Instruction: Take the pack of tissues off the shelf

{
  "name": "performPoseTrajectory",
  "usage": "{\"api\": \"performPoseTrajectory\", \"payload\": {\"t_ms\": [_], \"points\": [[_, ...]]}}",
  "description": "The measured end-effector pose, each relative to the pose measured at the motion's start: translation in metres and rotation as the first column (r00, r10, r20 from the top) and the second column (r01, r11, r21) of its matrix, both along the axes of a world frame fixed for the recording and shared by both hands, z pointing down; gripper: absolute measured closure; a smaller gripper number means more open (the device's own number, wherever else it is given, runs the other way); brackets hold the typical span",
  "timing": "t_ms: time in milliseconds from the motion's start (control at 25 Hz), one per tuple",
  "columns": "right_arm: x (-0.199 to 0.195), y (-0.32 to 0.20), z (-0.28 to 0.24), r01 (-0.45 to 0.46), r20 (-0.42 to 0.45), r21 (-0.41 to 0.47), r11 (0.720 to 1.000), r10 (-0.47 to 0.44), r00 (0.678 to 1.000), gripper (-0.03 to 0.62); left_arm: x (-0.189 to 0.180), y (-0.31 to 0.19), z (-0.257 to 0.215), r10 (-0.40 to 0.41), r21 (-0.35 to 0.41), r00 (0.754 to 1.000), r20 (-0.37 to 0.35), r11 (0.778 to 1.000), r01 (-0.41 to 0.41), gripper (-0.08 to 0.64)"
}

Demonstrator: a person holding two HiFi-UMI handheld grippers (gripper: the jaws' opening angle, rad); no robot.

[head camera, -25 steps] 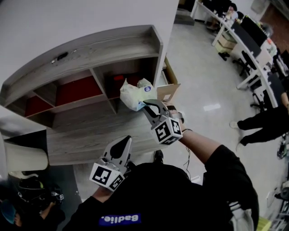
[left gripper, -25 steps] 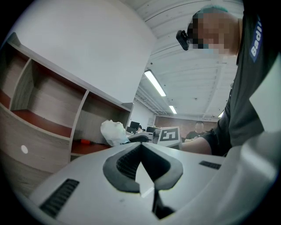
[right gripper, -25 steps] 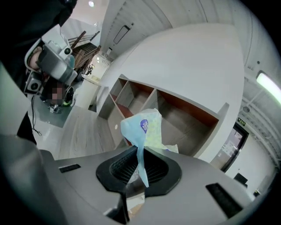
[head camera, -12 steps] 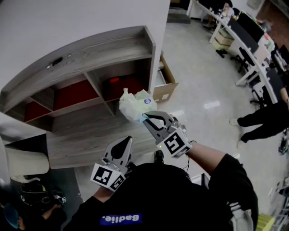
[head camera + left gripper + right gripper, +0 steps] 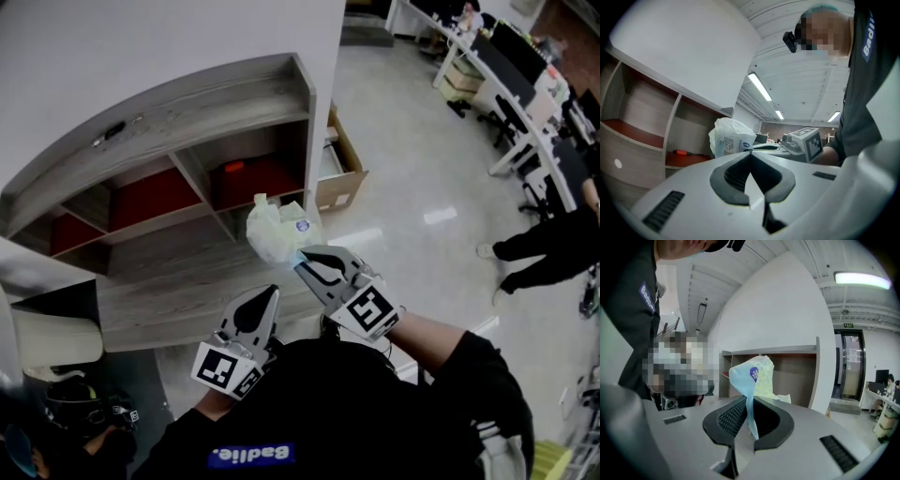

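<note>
Your right claw (image 5: 300, 255) is clamped shut on the pack of tissues (image 5: 275, 230). In the right gripper view only a thin fold of pale blue plastic wrapper sits pinched between the dark ribbed pads, and the bulk of the pack stands up beyond the tips, blue round sticker facing you. The pack is off the shelf (image 5: 187, 103): it hangs in the air just in front of the shelf's right-hand compartment, touching nothing but your claw.

Your left claw (image 5: 272, 290) is closed as well, tips meeting with nothing between them. It sits near your body, in front of the shelf's lower boards and just left of the right claw, pointing at the shelf.

Inside that right-hand compartment, on its red floor, a small orange object (image 5: 232, 167) lies near the back; what it is can't be made out. Just past the shelf's right end panel an open cardboard box (image 5: 344, 173) stands on the glossy floor (image 5: 412, 159).
</note>
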State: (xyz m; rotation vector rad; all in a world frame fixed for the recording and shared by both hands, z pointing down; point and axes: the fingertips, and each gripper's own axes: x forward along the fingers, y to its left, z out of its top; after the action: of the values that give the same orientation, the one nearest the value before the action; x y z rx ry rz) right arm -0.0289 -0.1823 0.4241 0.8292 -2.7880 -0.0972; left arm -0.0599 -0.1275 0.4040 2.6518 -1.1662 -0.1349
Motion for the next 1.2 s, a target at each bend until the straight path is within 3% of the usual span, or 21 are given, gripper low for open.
{"api": "performPoseTrajectory", "payload": {"t_ms": [1200], "points": [[0.001, 0.011, 0.01, -0.03, 0.119, -0.106, 0.994, 0.043, 0.992, 0.537, 0.007, 0.006, 0.003, 0.012, -0.006, 1.0, 0.006, 1.0, -0.012, 0.558]]}}
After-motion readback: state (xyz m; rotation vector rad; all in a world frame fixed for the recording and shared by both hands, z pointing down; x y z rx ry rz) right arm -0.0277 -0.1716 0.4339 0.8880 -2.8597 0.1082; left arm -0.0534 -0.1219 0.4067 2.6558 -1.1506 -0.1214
